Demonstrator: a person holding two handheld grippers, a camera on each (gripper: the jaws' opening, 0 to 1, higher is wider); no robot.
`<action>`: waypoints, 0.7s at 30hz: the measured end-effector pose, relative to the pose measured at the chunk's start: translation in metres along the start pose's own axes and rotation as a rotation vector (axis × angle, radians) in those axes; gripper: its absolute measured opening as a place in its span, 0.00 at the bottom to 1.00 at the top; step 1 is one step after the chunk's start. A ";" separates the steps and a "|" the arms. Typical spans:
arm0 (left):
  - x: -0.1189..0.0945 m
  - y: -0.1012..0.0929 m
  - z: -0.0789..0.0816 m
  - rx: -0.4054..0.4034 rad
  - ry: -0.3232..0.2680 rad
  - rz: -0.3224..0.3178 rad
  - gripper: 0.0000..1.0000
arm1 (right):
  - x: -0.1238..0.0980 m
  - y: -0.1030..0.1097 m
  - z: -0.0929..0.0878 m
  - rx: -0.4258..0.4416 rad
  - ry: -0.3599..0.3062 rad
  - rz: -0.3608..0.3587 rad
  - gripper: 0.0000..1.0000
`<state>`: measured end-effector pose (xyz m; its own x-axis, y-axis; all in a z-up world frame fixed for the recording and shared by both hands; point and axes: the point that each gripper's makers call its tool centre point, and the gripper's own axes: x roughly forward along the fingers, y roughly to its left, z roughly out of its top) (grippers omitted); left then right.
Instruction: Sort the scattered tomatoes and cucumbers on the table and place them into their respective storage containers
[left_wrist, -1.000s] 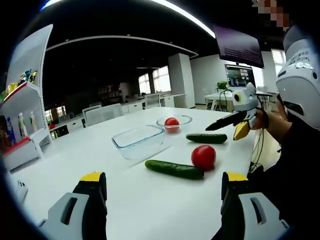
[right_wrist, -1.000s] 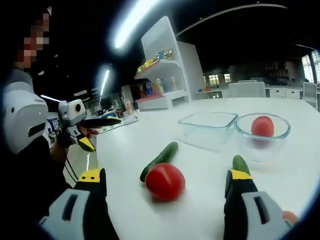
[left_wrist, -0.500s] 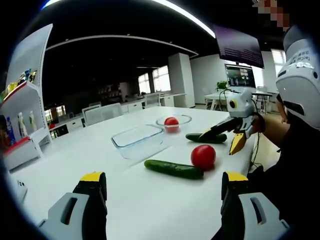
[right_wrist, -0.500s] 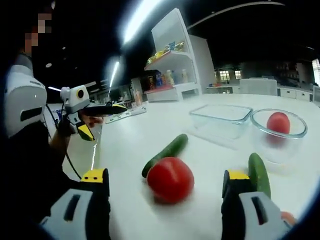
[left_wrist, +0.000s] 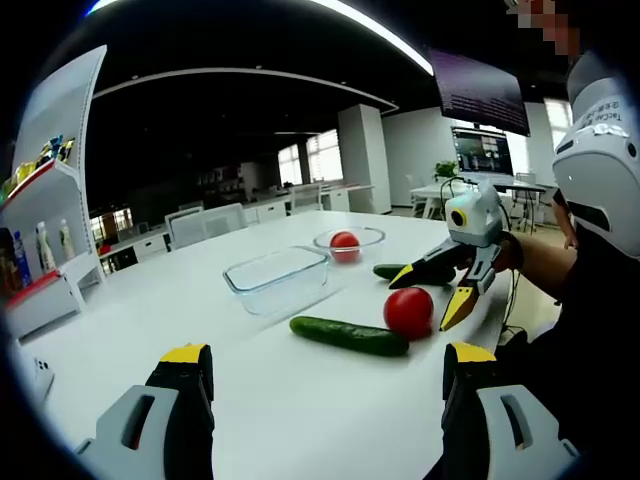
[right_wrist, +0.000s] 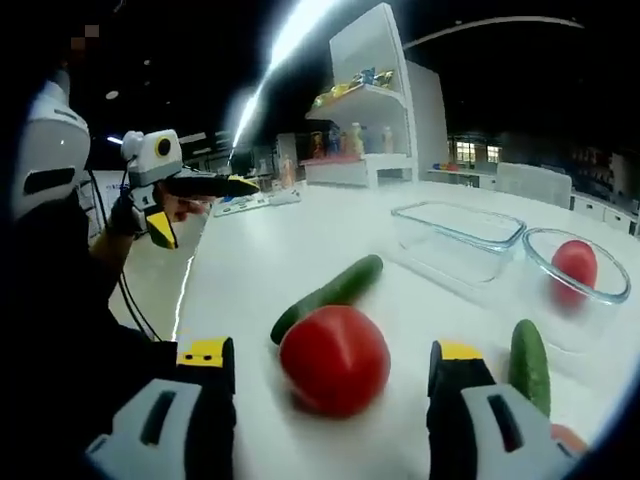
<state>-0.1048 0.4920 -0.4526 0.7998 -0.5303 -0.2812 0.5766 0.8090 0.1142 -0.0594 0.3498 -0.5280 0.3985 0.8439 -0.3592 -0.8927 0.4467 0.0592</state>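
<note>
Tomatoes: one loose tomato (right_wrist: 334, 358) lies on the white bench (left_wrist: 300, 400), near the right edge in the left gripper view; a second tomato (left_wrist: 344, 245) sits inside the round glass bowl (left_wrist: 350, 240) at the far side.
Cucumbers: one cucumber (left_wrist: 349, 336) lies just left of the loose tomato and nearly touching it in the left gripper view; another cucumber (left_wrist: 400, 271) lies beyond the tomato, between it and the bowl, partly hidden by the right gripper.
Rectangular glass dish (left_wrist: 278, 279): sits on the bench left of the round bowl, close beside it; nothing can be seen inside it.
Right gripper (left_wrist: 432, 292): held low over the bench by a hand at the right; its jaws are spread wide, one yellow tip on each side of the loose tomato. In the right gripper view the tomato sits between the two jaws; whether they touch it cannot be told.
Left gripper (right_wrist: 215, 185): held up off the bench edge at the left of the right gripper view by a hand (right_wrist: 130, 215); in the left gripper view its jaws stand wide apart with nothing between them.
Shelf unit (right_wrist: 375, 120): stands beyond the bench, holding bottles and packets.
Wall screen (left_wrist: 481, 152): lit, far right of the room.
</note>
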 end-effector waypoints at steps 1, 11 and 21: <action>0.000 0.000 0.000 -0.001 0.000 -0.001 0.95 | 0.001 0.001 0.000 -0.014 -0.001 0.005 0.74; -0.001 0.001 -0.002 -0.003 0.001 -0.001 0.95 | 0.008 0.005 -0.010 -0.073 0.041 0.012 0.57; -0.001 0.001 -0.001 -0.001 -0.001 -0.002 0.95 | 0.010 0.002 -0.014 -0.108 0.061 -0.010 0.44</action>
<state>-0.1051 0.4938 -0.4535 0.7986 -0.5323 -0.2808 0.5781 0.8082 0.1122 -0.0600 0.3547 -0.5441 0.3966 0.8185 -0.4156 -0.9077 0.4174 -0.0441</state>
